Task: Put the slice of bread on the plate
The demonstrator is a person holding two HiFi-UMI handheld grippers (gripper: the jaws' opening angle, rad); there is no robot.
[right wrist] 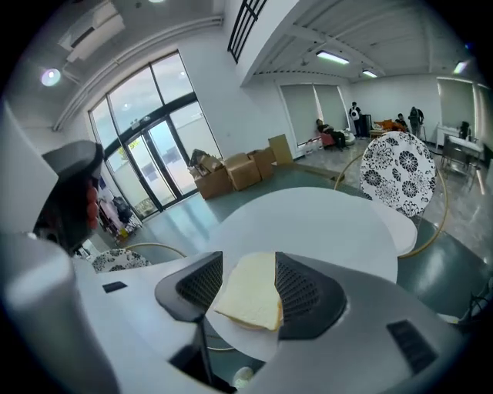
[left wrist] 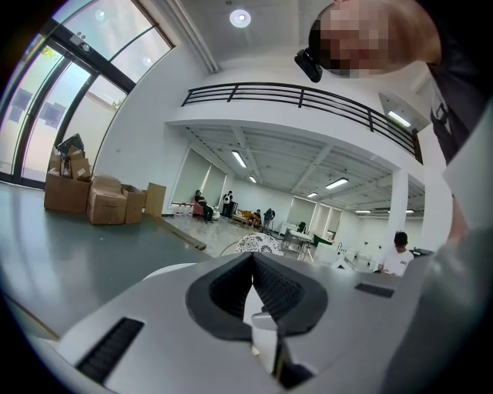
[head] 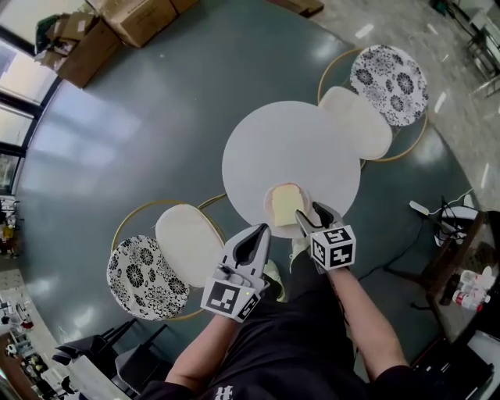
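A pale slice of bread (head: 285, 203) lies flat on a small white plate (head: 269, 205) at the near edge of the round white table (head: 289, 144). My right gripper (head: 311, 215) hovers just right of and above the plate, open, touching nothing. In the right gripper view the bread (right wrist: 250, 296) shows below and between the spread pads (right wrist: 304, 296), resting on the plate (right wrist: 240, 340). My left gripper (head: 258, 233) hangs off the table's near-left edge, its jaws together and empty. The left gripper view shows the left gripper (left wrist: 253, 260) pointing across the room.
Two chairs flank the table: one with a patterned back (head: 388, 74) at the far right, another (head: 144, 277) at the near left with a white cushion (head: 187, 244). Cardboard boxes (head: 117, 23) stand at the far left. Cables and a power strip (head: 426, 209) lie on the floor at right.
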